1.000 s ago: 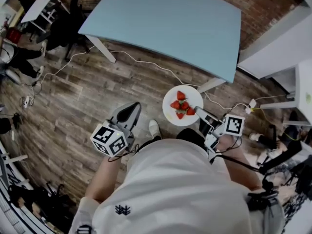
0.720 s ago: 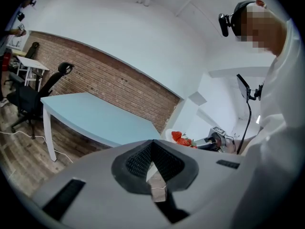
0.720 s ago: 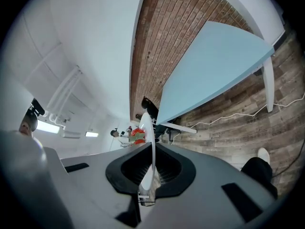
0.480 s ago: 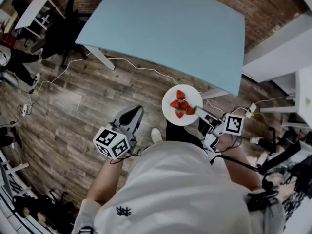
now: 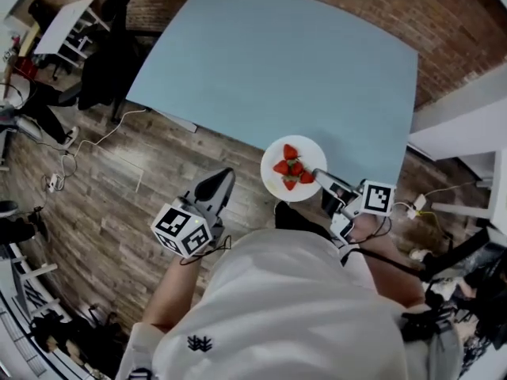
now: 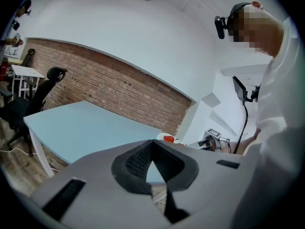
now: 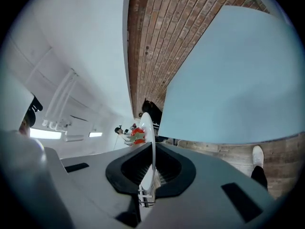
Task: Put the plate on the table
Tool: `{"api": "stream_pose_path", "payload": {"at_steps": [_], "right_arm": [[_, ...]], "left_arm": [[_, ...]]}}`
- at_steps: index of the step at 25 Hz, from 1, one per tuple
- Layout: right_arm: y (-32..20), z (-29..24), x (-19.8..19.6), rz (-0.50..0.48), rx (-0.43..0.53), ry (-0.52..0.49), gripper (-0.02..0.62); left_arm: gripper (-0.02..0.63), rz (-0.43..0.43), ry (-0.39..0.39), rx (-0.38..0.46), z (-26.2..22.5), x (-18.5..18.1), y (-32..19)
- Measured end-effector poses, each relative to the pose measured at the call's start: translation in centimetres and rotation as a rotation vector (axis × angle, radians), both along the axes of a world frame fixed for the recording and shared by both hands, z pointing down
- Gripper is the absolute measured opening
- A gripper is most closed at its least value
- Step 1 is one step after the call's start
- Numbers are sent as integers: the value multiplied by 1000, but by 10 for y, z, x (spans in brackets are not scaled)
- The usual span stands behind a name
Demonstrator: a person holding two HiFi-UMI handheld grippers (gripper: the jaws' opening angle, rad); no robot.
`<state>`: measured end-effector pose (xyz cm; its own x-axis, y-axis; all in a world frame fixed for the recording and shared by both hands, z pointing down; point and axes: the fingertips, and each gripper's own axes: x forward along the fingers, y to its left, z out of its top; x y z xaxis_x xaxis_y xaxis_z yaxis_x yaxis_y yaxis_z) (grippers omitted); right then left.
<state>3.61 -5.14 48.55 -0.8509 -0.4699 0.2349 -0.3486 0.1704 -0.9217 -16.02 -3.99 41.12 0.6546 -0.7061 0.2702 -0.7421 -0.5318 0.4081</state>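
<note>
A round white plate [image 5: 294, 150] with several strawberries [image 5: 291, 169] hangs in the air at the near edge of the light blue table [image 5: 277, 62]. My right gripper [image 5: 320, 178] is shut on the plate's near right rim. In the right gripper view the plate [image 7: 148, 147] shows edge-on between the jaws, strawberries [image 7: 137, 133] on its left face. My left gripper [image 5: 212, 187] hangs over the wooden floor, left of the plate, jaws shut with nothing between them [image 6: 153, 173]. From the left gripper view the plate's strawberries [image 6: 168, 139] peek over the jaws.
The table stands on a wood-plank floor [image 5: 119, 180] before a brick wall [image 5: 467, 38]. A cable [image 5: 103, 137] runs across the floor. A black office chair [image 5: 107, 62] and a white desk [image 5: 59, 22] stand at the far left. White furniture [image 5: 459, 125] lies to the right.
The person has moved toward the table, and the plate in my right gripper now reaches its near edge. My left gripper has kept its place beside the body.
</note>
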Motion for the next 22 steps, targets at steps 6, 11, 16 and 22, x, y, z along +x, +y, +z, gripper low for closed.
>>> {"api": "stream_pose_path", "payload": {"at_steps": [6,11,16,22], "right_arm": [[-82,6,31,-4,23,22,18],[-132,18,53,26,16,22,18],[-168,36,71,90,-30,75,18],[-231,63,78,173,-104,61,18]], "left_arm": [[2,5,8,-2,-8,32,-70],[2,4,13,-2,-9,46,-104],[2,5,-4,6,-13,44,-114],[2,-7,-14,8,-18,36,-143]]}}
